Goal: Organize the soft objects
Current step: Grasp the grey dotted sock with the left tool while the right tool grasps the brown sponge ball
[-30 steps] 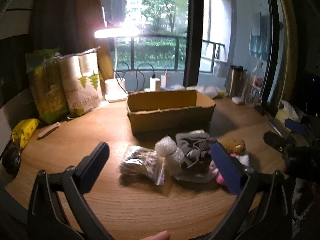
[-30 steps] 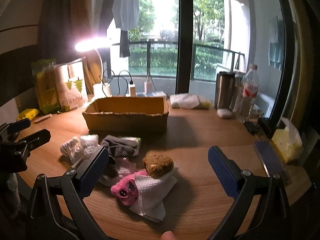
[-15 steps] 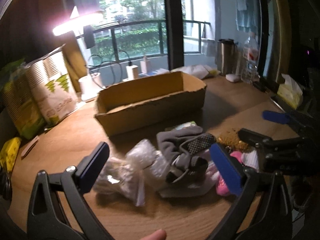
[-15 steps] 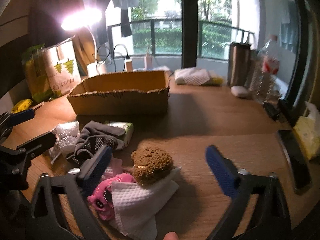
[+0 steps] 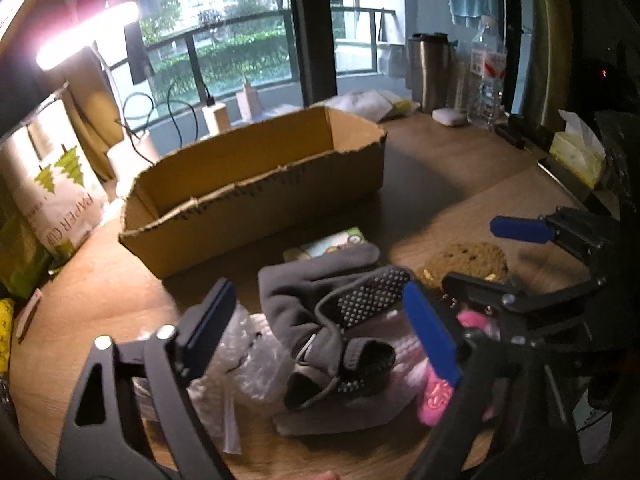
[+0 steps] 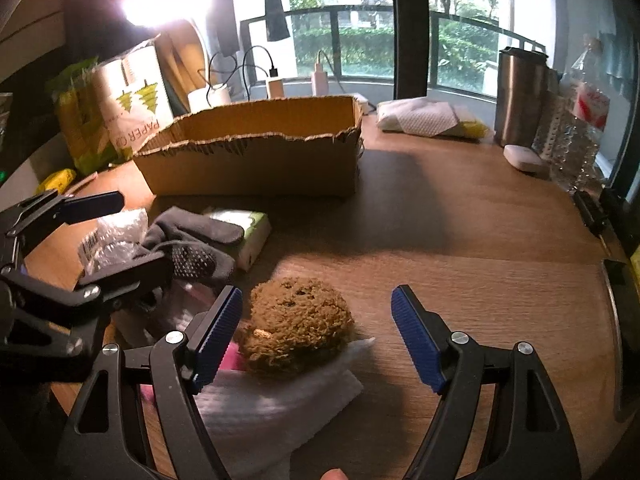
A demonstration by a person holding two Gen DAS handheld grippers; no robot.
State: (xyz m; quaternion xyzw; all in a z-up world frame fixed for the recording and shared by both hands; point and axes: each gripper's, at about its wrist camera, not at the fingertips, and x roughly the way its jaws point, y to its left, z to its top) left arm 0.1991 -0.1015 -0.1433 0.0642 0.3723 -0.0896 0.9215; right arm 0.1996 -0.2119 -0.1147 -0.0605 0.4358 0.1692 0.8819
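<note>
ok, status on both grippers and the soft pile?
Left gripper open over grey gloves. Right gripper open around brown sponge. Cardboard box empty behind the pile; nothing blocking.

The left gripper (image 5: pixel 320 328) hangs low with its blue-padded jaws spread wide, nothing between them. The right gripper (image 6: pixel 316 336) sits just beside it, jaws likewise parted and empty. Each shows in the other's camera, and a fingertip (image 6: pixel 334 474) peeks in at the bottom edge.

Wooden table (image 6: pixel 460 240), lit lamp (image 5: pixel 86 34), balcony window (image 6: pixel 360 44)
</note>
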